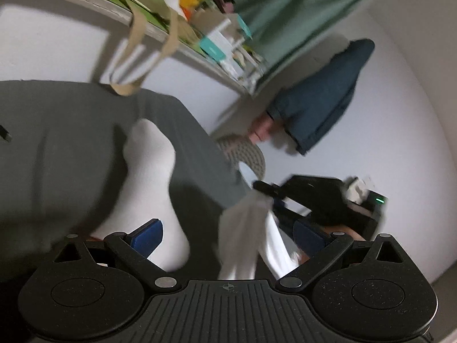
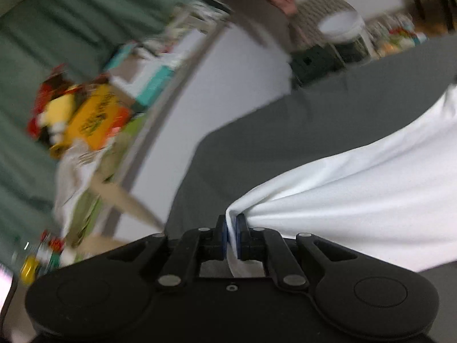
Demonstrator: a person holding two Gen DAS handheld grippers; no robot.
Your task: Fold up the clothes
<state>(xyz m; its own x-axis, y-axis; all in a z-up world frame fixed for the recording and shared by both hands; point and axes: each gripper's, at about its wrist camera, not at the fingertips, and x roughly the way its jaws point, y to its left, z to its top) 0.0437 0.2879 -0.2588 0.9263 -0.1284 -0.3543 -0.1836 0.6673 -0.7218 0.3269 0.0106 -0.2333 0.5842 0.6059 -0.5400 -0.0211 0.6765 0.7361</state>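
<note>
white cloth garment [image 2: 357, 177], thin and soft, seen in two wrist views over a dark grey covered surface [image 1: 57, 143]. left wrist view: the left gripper [image 1: 228, 237] stood with its blue-padded jaws wide apart and nothing clamped between them; a bunched white fold of the garment [image 1: 242, 228] hung in the gap, and whether it touched either pad could not be told. a rounded white bulge of cloth [image 1: 148, 177] lay on the grey surface just behind the left pad. further right in that view, the right gripper [image 1: 268, 190] appeared side-on, the same white cloth hanging from its tip. behind, a cluttered shelf [image 1: 177, 28] with a beige-handled bag [image 1: 142, 51] ran along the pale wall; much of this was motion-blurred. right wrist view: the right gripper [image 2: 233, 237] had its jaws closed tight on a gathered edge of the garment, which fanned out rightward in taut pleats above the grey surface and left the picture at the right edge. how far the folding had gone could not be judged, since the garment's outline was not shown whole. judged handling: light, limp, likely to sag and slide; a second hold would best be taken at an edge or corner apart from the pinch, so the cloth could be spread flat rather than bunched.
</note>
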